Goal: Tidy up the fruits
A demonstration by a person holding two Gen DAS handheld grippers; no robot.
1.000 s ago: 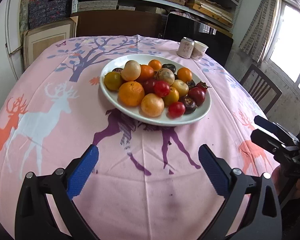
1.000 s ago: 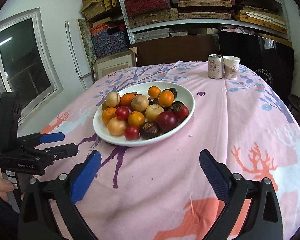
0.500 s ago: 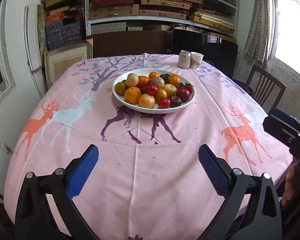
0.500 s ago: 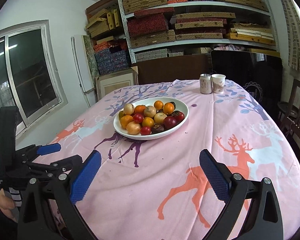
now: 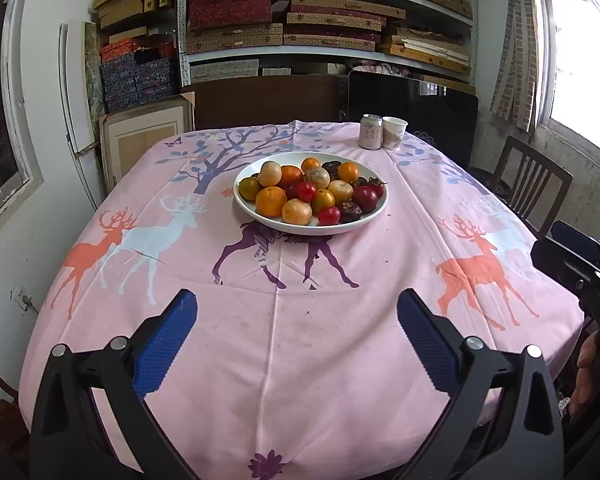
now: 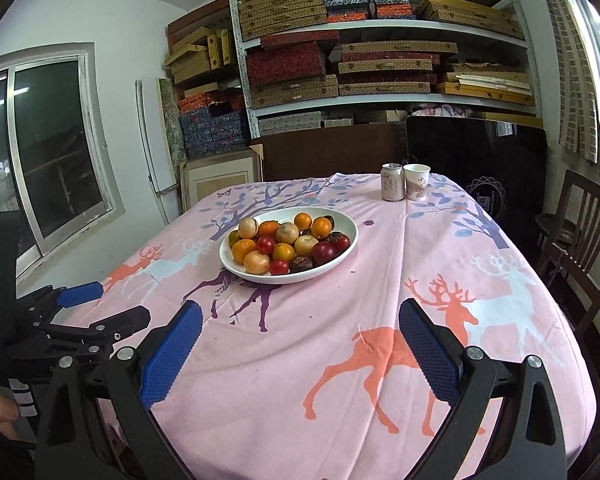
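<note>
Left gripper: your left gripper (image 5: 297, 334) hung over the near edge of the desk (image 5: 300, 360), its blue pads spread wide apart with only cloth between them; from the right wrist view it showed at the far left (image 6: 100, 306), fingers apart there too.
Right gripper: your right gripper (image 6: 300, 344) sat above the near part of the desk with its pads just as wide apart and nothing between them; the left wrist view caught only its dark edge at the right (image 5: 572, 252).
Fruits: the fruits (image 5: 310, 196) lay heaped in a white bowl (image 5: 312, 229), well apart from both of your grippers.
What was in the heap: oranges, red tomatoes, pale yellowish round fruits and some dark purple ones, all touching one another.
Bowl position: it stood toward the middle of the desk, on a pink cloth (image 6: 340, 320) printed with deer and a tree.
Far edge: a drink can (image 5: 370, 131) stood just beside a paper cup (image 5: 394, 132), both upright behind the bowl.
Surroundings: shelves (image 6: 380, 60) stacked with flat boxes stood behind the desk, and a wooden chair (image 5: 534, 186) was at your right.
</note>
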